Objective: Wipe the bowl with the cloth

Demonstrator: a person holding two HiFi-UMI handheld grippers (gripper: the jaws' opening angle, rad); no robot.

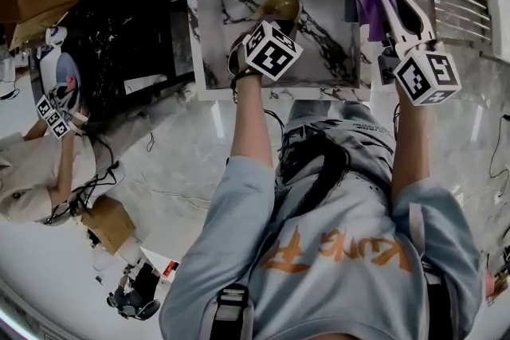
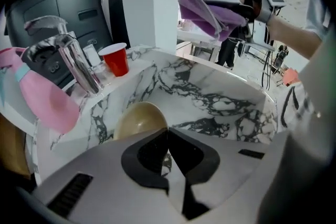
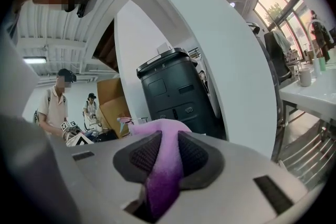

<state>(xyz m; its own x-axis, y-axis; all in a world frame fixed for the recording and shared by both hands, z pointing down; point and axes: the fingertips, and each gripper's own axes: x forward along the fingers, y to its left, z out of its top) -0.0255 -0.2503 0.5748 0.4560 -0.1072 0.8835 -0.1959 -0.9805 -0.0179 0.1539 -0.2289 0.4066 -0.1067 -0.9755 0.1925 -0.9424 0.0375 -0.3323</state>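
1. We see the tan bowl (image 1: 280,5) lying in the marble sink (image 1: 335,52), near its far wall.
2. Our left gripper (image 2: 168,134) hangs just over the bowl, its fingers clenched together with nothing between them.
3. Our right gripper (image 3: 164,152), raised over the sink's right edge, has its fingers clamped on the purple cloth (image 3: 163,165), apart from the bowl.
4. A red cup (image 2: 116,59) and a chrome tap (image 2: 73,60) stand on the sink's ledge.

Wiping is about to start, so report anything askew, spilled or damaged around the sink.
Nothing stands out. The tan bowl is in the marble sink with no spill around it, the red cup stands upright on the ledge, and the purple cloth is clamped in the right gripper.
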